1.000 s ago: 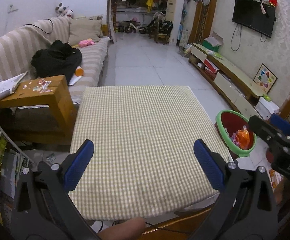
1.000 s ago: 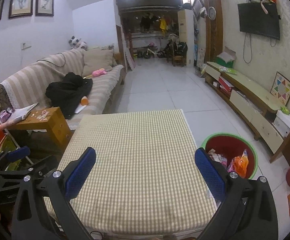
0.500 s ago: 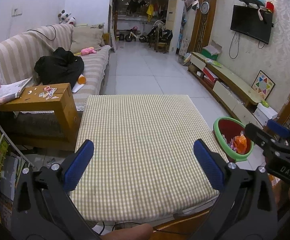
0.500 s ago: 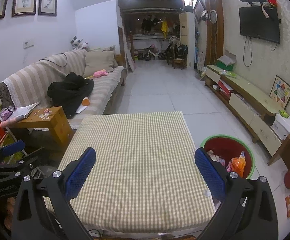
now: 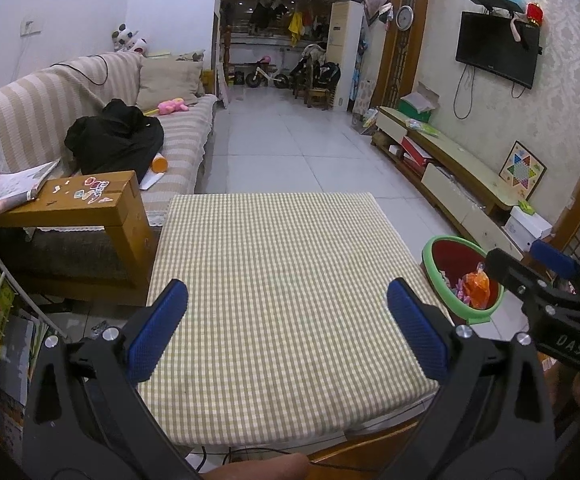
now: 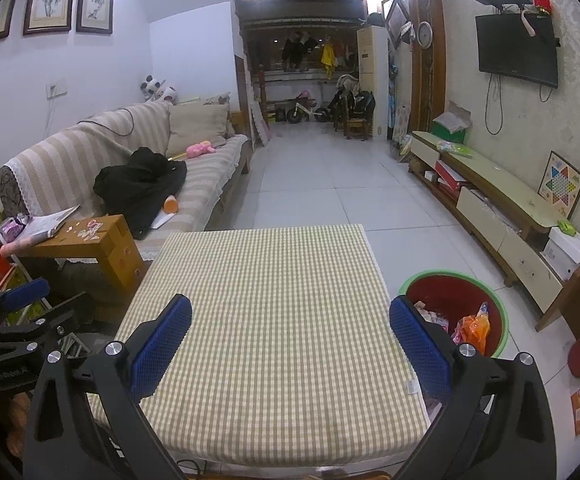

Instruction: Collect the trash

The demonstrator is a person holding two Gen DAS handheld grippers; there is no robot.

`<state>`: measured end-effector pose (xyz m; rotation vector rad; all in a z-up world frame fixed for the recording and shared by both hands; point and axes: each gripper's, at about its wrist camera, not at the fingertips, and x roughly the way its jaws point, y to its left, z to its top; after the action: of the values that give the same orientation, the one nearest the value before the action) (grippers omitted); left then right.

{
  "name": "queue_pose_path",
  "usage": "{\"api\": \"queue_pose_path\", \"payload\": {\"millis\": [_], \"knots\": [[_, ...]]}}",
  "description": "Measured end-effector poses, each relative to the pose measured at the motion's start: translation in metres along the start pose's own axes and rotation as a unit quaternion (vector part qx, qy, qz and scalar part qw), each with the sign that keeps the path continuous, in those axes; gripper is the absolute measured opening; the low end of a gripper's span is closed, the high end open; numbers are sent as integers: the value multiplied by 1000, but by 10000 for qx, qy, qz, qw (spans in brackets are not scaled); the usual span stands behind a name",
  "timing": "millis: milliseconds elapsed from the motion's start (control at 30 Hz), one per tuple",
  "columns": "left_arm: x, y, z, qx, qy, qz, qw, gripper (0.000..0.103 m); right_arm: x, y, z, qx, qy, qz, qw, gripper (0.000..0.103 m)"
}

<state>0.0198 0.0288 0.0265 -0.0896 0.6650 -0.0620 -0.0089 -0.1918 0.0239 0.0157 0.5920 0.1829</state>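
Trash, the crumpled orange wrapper and other colourful scraps (image 6: 472,326), is all sitting inside the round red bin with the green rim (image 6: 430,276), lower right of the right wrist view, on the floor just beside the table's right edge. In the left wrist view the same bin (image 5: 434,242) shows at right-centre, partly hidden behind the other tool.

Nearest the lens: the left gripper (image 5: 287,328) has its blue-padded fingers (image 5: 157,330) spread wide, nothing between them. Same story for the right gripper (image 6: 290,344), fingers (image 6: 420,350) wide apart and empty. Both hover at the near edge of the low table with the beige-and-white checked cloth (image 6: 273,320), and I can't spot a single scrap on that cloth in either view.

So my read: the tabletop part looks done, or close to it, and we're in a scan-for-leftovers beat. The next move probably calls for looking off the table. There's some small stuff on the floor at lower left of the left wrist view, too blurry to call trash.

Further back at left, the small wooden side table with stickers on top (image 5: 101,204) holds an open booklet. Behind it is the striped beige sofa (image 6: 89,148) with a black bundle of clothing (image 5: 115,140) and an orange cylinder beside it. Can't tell whether any of that counts as trash.
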Motion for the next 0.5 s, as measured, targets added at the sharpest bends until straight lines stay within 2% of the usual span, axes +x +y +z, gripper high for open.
{"api": "queue_pose_path", "payload": {"millis": [500], "knots": [[1, -4, -1, 5, 25, -71, 10000, 98, 1, -3, -2, 36, 31, -13, 10000, 96]]}}
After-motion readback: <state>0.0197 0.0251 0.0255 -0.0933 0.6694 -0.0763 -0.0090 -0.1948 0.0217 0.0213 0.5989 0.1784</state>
